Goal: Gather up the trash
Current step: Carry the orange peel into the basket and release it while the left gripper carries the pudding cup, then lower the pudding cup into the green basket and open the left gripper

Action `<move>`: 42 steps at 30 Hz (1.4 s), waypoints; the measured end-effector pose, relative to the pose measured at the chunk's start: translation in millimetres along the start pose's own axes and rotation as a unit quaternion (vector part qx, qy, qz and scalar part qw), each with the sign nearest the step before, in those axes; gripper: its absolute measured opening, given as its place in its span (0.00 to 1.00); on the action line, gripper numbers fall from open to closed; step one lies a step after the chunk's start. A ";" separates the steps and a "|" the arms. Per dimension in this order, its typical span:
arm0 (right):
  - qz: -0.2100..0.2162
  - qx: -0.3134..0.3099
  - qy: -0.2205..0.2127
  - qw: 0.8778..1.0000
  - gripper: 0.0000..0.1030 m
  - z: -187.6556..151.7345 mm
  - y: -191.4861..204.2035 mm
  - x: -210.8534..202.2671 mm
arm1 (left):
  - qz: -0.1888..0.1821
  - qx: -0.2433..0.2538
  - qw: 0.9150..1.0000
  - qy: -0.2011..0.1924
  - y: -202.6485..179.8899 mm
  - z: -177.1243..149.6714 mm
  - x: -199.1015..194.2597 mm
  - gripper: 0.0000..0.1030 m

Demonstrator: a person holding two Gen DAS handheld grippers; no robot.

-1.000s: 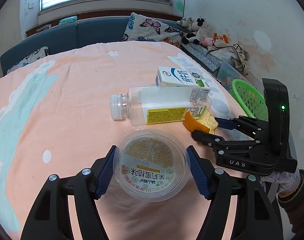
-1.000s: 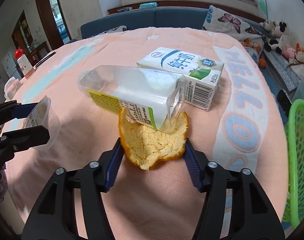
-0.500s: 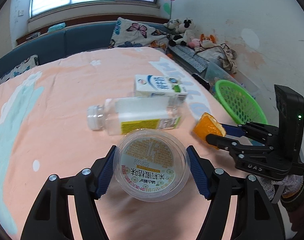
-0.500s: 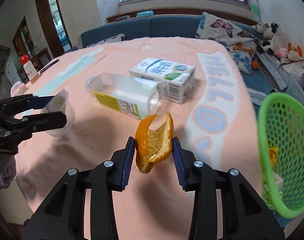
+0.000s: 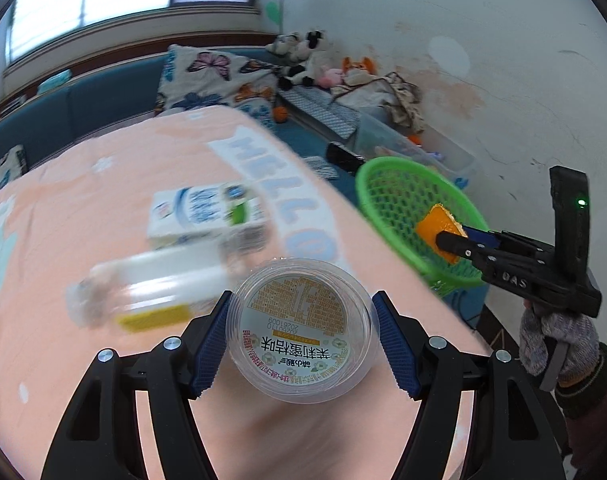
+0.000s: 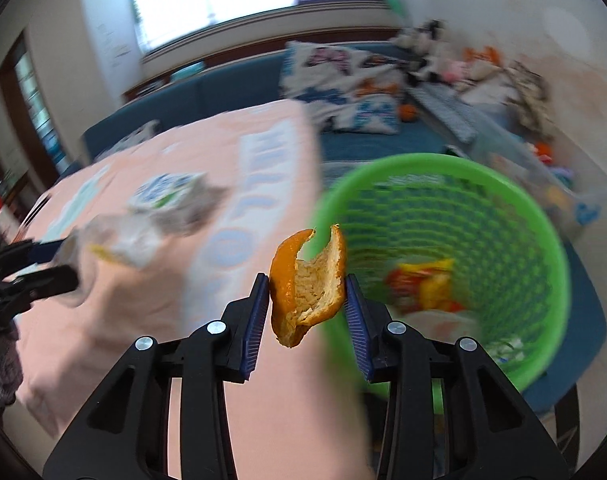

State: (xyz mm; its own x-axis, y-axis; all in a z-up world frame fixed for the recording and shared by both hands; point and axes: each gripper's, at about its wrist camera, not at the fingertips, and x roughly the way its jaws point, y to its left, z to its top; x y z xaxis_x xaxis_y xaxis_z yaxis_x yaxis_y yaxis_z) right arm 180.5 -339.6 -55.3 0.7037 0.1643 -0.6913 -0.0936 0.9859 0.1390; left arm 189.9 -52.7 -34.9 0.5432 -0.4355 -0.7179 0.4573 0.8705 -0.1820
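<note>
My left gripper is shut on a clear plastic cup with a printed lid, held above the peach tablecloth. My right gripper is shut on a folded orange peel, at the table's right edge beside the green mesh basket. In the left wrist view the orange peel hangs over the green basket, pinched by the right gripper. A clear bottle and a milk carton lie blurred on the table.
The basket stands off the table's right side and holds wrappers. Behind it are a blue sofa, butterfly cushions, plush toys and a clear storage box. A gloved hand holds the right gripper.
The right gripper closed on the orange peel, lifted it off the table and carried it right to the basket. The left gripper, still holding the cup, rose and swung right as well.
</note>
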 end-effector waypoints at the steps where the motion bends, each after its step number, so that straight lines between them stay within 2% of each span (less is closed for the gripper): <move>1: -0.007 0.007 0.000 1.000 0.39 -0.3 -9.0 -1.2 | -0.003 0.004 1.000 0.000 -5.0 4.7 2.7 0.65; 7: -0.047 0.048 0.006 0.998 0.42 -6.3 -60.2 -1.4 | -0.028 0.024 0.999 0.000 -37.1 35.8 22.7 0.65; 12: -0.049 0.076 0.007 0.996 0.48 -12.1 -85.1 -0.7 | -0.039 0.041 0.998 0.002 -60.0 58.6 38.4 0.65; 16: -0.050 0.083 0.000 0.995 0.56 -13.3 -91.1 -6.7 | -0.047 0.052 0.998 0.004 -75.9 72.0 50.0 0.65; 26: -0.050 0.084 -0.018 0.995 0.58 -21.0 -92.7 -29.7 | -0.062 0.069 0.996 0.018 -110.3 94.7 84.7 0.65; 35: -0.051 0.090 -0.027 0.994 0.60 -27.4 -95.2 -43.3 | -0.065 0.070 0.995 0.036 -127.8 101.0 112.0 0.65; 42: -0.048 0.089 -0.028 0.994 0.60 -30.2 -92.9 -44.0 | -0.066 0.073 0.994 0.037 -130.1 98.3 116.1 0.72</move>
State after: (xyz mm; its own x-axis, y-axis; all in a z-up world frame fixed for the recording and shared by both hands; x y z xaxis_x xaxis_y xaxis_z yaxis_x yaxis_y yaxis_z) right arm 137.0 -437.5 -59.3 0.7416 0.0628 -0.6679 0.0988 0.9745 0.2013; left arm 262.7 -239.1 -28.5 0.4207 -0.5199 -0.7434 0.6206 0.7626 -0.1822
